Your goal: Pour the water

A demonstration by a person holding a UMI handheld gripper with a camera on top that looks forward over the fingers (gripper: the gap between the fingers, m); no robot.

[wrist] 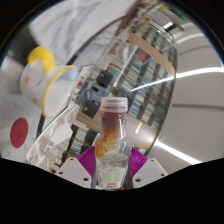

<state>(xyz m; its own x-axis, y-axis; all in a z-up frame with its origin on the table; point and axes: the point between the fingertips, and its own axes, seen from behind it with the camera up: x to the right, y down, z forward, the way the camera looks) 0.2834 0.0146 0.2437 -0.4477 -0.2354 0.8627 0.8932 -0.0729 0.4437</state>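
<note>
A small clear bottle (pixel 112 140) with a white cap and an orange-brown label stands upright between my fingers, water showing in its lower part. My gripper (pixel 112 165) is shut on the bottle, both magenta pads (pixel 90 158) pressing its sides. Beyond and to the left stands a white cup (pixel 47 77) with yellow parts on a grey surface. The bottle appears lifted, since the room behind looks tilted.
A white sheet with a red dot (pixel 19 131) lies at the left, near the cup. Shelves with many small items (pixel 135 70) stretch behind the bottle. A shiny grey surface (pixel 190 100) fills the right side.
</note>
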